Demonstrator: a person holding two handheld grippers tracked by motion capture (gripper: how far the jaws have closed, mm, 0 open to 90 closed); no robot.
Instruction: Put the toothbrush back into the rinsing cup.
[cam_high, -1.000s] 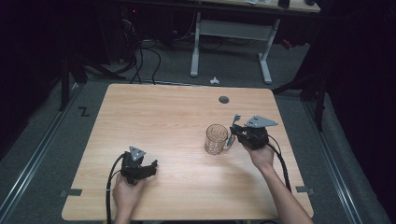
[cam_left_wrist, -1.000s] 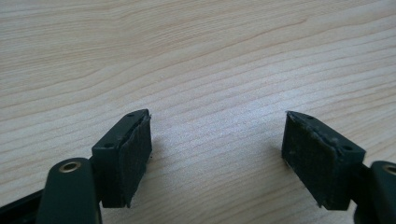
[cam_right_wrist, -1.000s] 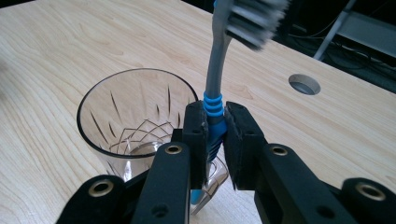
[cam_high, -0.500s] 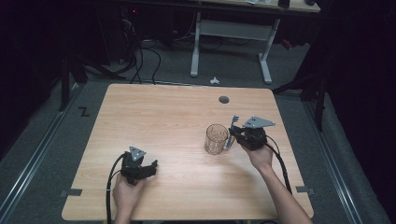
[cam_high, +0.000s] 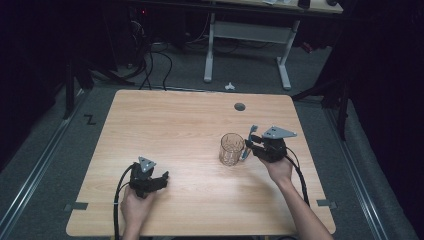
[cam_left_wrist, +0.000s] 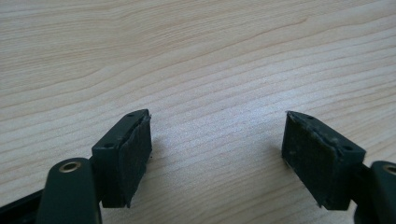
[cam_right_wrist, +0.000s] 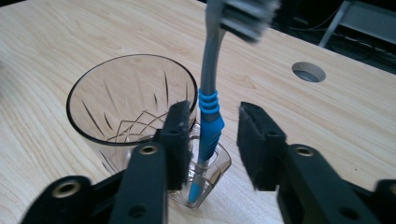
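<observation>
My left gripper (cam_high: 159, 181) rests low over the front left of the pale wooden bench (cam_high: 175, 125), its jaws wide apart over bare wood grain. To the right, past mid-bench, stands a clear cut-glass tumbler (cam_high: 232, 149). Just beside it, a grey and blue toothbrush (cam_right_wrist: 209, 116) stands upright with its bristled head on top, its lower end in a small clear socket at the tumbler's side. My right gripper (cam_high: 251, 145) has its jaws apart on either side of the handle, not clamped.
</observation>
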